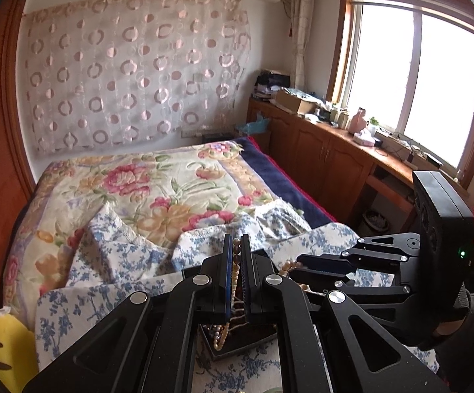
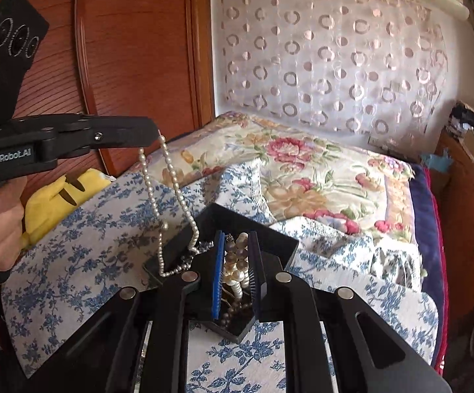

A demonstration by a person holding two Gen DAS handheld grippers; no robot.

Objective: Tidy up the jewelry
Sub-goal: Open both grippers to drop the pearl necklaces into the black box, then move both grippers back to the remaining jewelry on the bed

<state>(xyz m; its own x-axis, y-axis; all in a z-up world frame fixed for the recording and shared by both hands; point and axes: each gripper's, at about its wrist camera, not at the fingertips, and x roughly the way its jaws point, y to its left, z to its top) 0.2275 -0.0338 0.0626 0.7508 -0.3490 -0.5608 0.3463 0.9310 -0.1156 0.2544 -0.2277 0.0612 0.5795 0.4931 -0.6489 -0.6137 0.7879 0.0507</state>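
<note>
Presently: two strands held over the jewelry box

Bedspread [image 2: 83,229], blue-and-white floral cotton, rumpled, fills the lower frame of both views; on it we log the black box [image 2: 289,240], open-topped, angular, matte, centre of the right wrist view.

Left gripper [image 2: 156,132], upper left of that view, jaws fully closed on a pearl necklace [image 2: 171,177]: small, cream, glossy beads, long axis hanging down toward the box's left corner, its loop draped over the rim.

Right gripper [image 2: 235,271], lower centre, jaws narrowly parted, clamping a beaded strand [image 2: 238,255] of larger brown and cream rounds directly above the box interior. We judge this hand nearer the drop.
</note>
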